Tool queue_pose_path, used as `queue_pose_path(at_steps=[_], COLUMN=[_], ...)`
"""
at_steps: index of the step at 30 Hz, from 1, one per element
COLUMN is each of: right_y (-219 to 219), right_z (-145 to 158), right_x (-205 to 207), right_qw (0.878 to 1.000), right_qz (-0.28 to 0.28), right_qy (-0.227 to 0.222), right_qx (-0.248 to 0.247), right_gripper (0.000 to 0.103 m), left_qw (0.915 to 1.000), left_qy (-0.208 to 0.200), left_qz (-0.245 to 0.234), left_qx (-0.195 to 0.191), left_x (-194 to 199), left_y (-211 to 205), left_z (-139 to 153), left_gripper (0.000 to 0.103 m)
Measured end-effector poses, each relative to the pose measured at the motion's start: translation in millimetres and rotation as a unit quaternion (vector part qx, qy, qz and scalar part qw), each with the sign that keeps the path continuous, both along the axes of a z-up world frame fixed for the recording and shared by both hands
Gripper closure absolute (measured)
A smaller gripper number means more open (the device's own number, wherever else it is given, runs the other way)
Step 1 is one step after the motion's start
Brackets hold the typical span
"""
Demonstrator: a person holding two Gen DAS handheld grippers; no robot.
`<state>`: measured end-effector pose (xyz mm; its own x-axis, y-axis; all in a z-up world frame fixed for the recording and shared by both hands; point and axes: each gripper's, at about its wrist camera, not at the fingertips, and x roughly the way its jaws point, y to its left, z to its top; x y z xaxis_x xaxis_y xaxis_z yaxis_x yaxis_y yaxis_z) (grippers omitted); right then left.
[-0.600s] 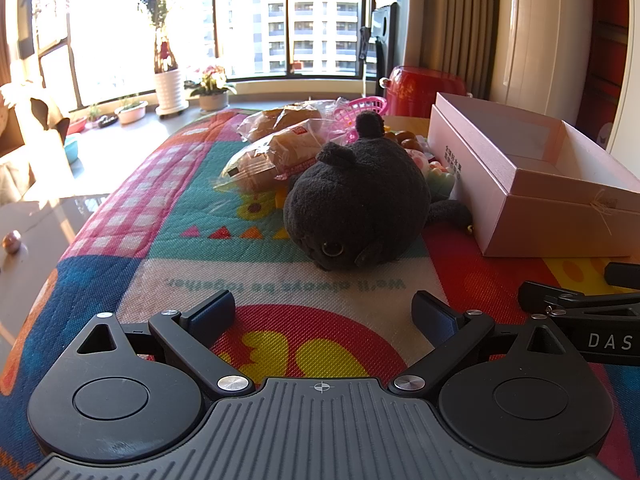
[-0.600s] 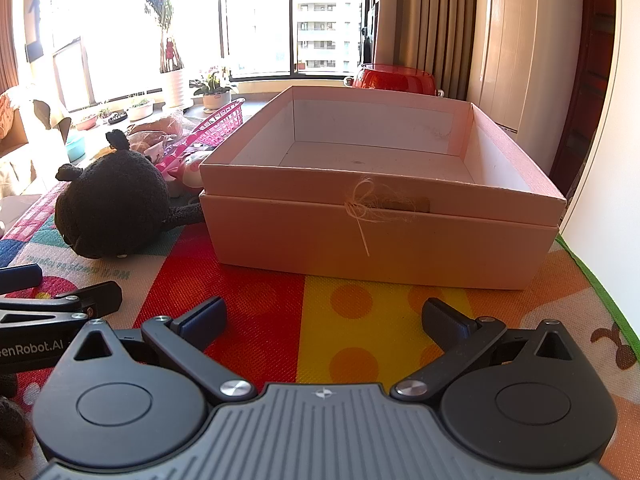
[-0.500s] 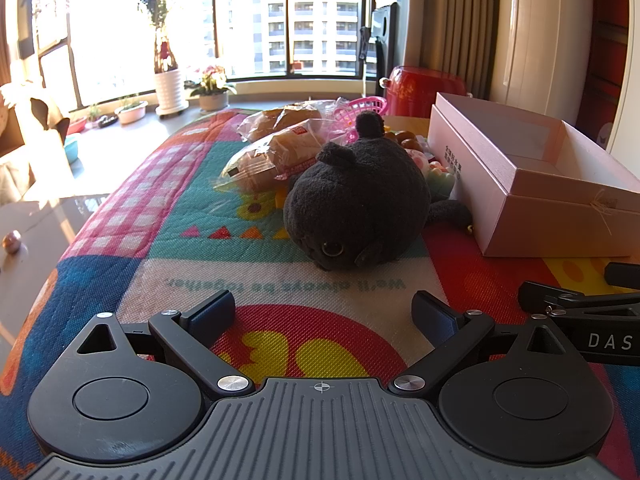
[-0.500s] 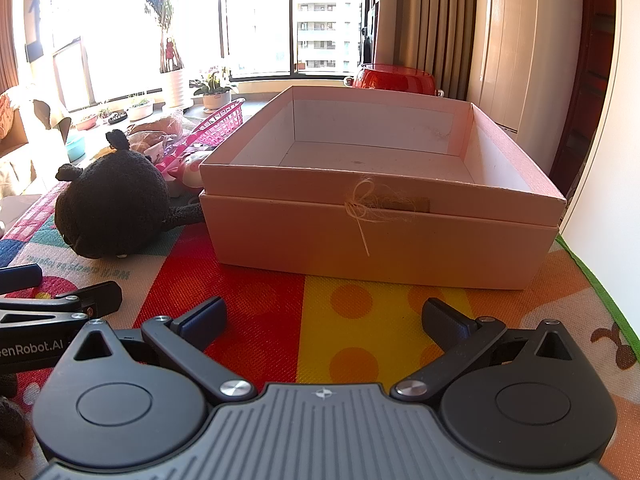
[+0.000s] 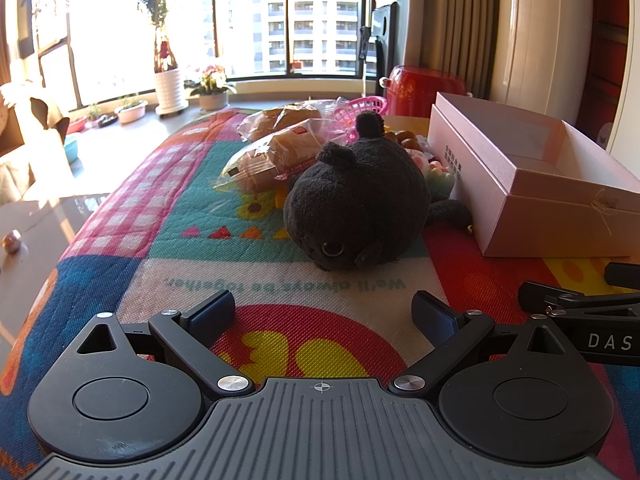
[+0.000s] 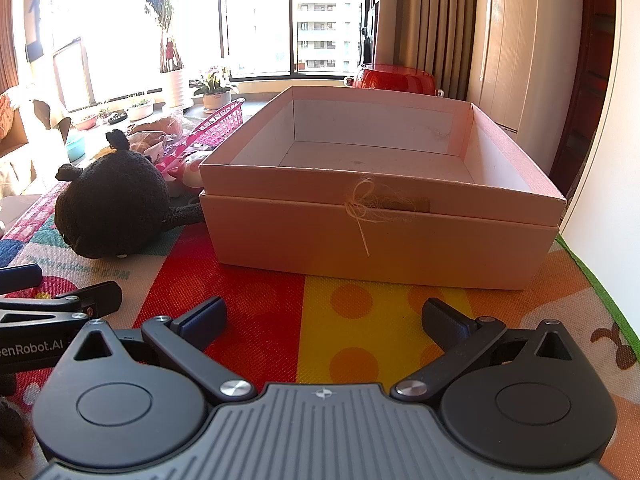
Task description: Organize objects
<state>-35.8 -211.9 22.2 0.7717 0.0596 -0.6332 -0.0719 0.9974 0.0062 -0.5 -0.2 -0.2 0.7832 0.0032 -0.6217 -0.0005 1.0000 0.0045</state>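
1. The black plush toy (image 5: 356, 196) lies on the colourful mat (image 5: 192, 208) that covers the desk, with its face toward the left wrist camera; in the right wrist view it (image 6: 112, 204) is to the left of the box.
2. The pink box (image 6: 380, 236) stands open on the mat, just beside the toy on the toy's right side. The inside that can be seen holds nothing. A small straw bow (image 6: 364, 204) is on its front wall.
3. The thin tail of the toy reaches to the lower left corner of the box; I cannot tell if it touches.
4. Behind the toy there are two bags of bread (image 5: 280, 148), a pink basket (image 5: 360, 108) and some small colourful toys (image 5: 432, 168) between the plush and the box.
5. The left gripper (image 5: 322, 312) is spread wide and holds nothing. It is low over the mat and points at the plush toy, which is near but apart from the fingers.
6. The right gripper (image 6: 324, 320) is also spread wide and holds nothing. It is low over the mat and points at the front wall of the box.
7. The two grippers are side by side; each one shows at the edge of the other's view.
8. A red pot (image 6: 394, 76) stands behind the box, near the curtain.
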Motion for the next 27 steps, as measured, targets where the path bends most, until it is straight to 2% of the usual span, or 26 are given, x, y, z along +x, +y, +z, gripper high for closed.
queue_pose_path(at_steps=[21,27], right_y=[2.7,-3.0], right_z=[0.5,4.4], right_x=[1.6,-0.3], right_qw=[1.0,1.0], right_qz=[0.0,0.006], right_qy=[0.0,0.01], right_qx=[-0.002,0.011], right_gripper=[0.0,0.0], left_qw=[1.0,1.0], left_qy=[0.0,-0.001], left_qz=[0.0,-0.001], left_qx=[0.002,-0.006], left_x=[0.1,-1.0], left_y=[-0.1,0.4], left_z=[-1.1,0.5], left_gripper=[0.004,0.004])
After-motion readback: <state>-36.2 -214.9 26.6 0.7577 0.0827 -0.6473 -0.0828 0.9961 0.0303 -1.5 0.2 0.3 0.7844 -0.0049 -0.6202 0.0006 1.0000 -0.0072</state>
